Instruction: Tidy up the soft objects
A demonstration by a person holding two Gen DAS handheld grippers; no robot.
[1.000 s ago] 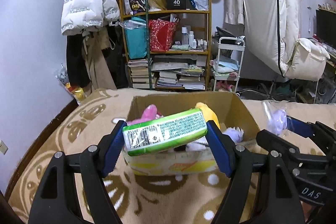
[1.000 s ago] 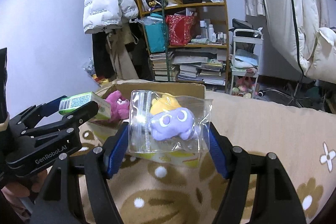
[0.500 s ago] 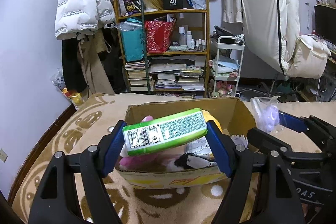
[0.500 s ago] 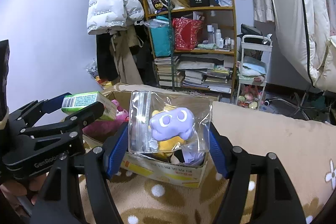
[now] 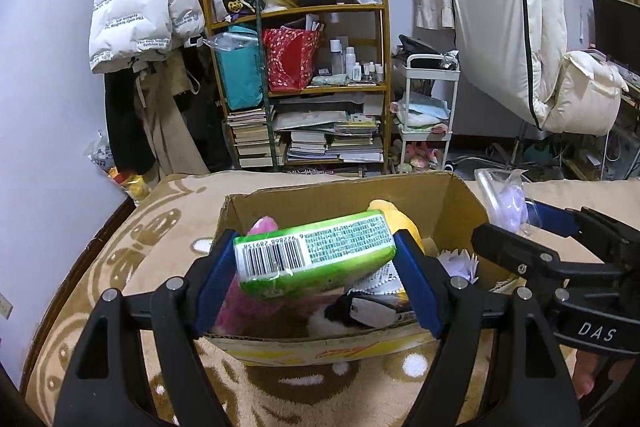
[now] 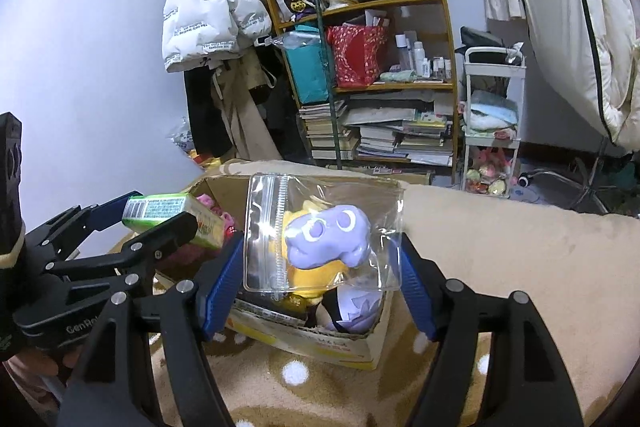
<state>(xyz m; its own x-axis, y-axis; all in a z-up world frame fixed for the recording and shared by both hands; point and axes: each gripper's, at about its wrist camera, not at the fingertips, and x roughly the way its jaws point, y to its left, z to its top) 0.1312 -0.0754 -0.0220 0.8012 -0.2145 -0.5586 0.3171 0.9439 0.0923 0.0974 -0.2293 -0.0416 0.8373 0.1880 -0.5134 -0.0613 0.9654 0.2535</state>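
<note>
1. A green tissue pack [image 5: 314, 253] hangs above an open cardboard box [image 5: 460, 195], pinched between the blue pads of the left gripper [image 5: 316, 267].
2. Beside it, the right gripper [image 6: 322, 259] clamps a clear zip bag [image 6: 320, 231] holding a purple plush.
3. Pink and yellow plush toys [image 5: 394, 217] fill the box, which sits on a tan patterned blanket [image 5: 132, 255].

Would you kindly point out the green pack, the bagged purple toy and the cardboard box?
green pack [image 5: 316, 255], left wrist view, barcode face.
purple toy [image 6: 328, 237], right wrist view, its face.
cardboard box [image 5: 344, 199], left wrist view, far inner wall.
</note>
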